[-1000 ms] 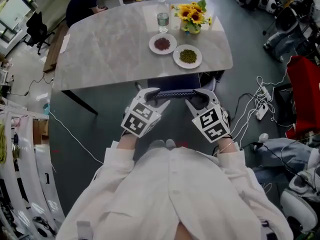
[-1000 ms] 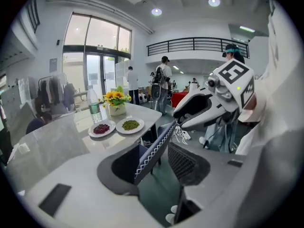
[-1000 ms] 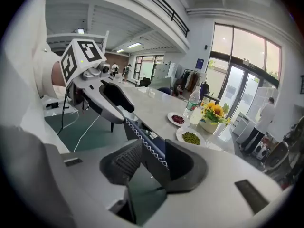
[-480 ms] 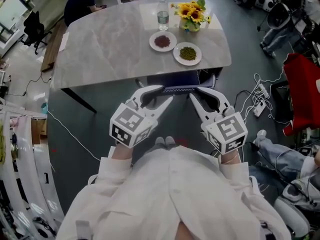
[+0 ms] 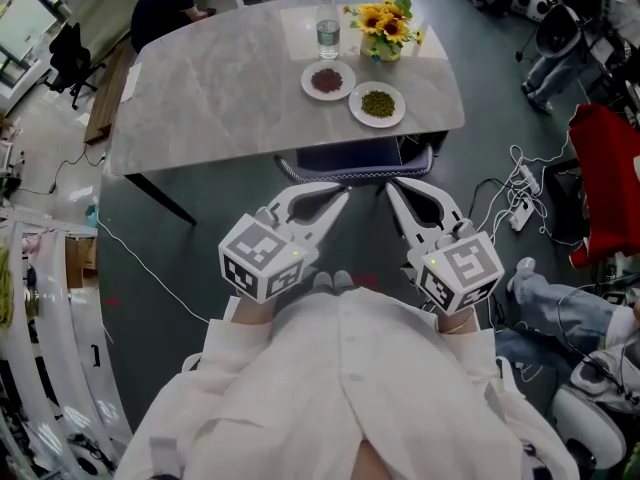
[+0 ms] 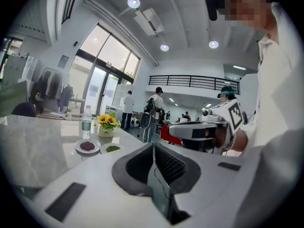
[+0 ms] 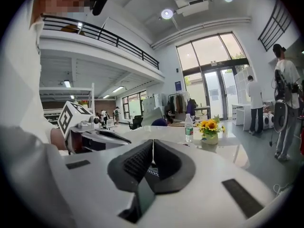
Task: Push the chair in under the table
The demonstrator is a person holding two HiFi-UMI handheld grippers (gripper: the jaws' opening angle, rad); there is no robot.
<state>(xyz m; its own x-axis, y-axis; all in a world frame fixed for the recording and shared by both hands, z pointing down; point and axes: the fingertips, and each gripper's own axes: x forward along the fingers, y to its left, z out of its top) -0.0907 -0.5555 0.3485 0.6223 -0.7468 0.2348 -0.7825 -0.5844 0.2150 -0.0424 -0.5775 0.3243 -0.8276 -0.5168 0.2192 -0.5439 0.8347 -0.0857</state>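
Observation:
The dark blue chair (image 5: 352, 165) stands tucked against the near edge of the grey marble table (image 5: 220, 98); only its back rail and a strip of seat show. My left gripper (image 5: 340, 197) hovers just short of the chair back, apart from it. Its jaws are closing, the pads all but meet and nothing is between them (image 6: 153, 148). My right gripper (image 5: 389, 189) hangs beside it, also clear of the chair. Its pads are pressed together on nothing (image 7: 153, 144). Both point over the table towards the far side.
On the table stand a water bottle (image 5: 327, 36), a vase of sunflowers (image 5: 386, 32) and two plates of food (image 5: 327, 80) (image 5: 377, 105). A person sits at the far end (image 5: 165, 8). Cables and a power strip (image 5: 520, 214) lie on the floor to the right.
Both grippers have come off the chair's back rail, risen and drawn back towards me. Their jaws went from wide open to closed. The chair stays at the table's edge.

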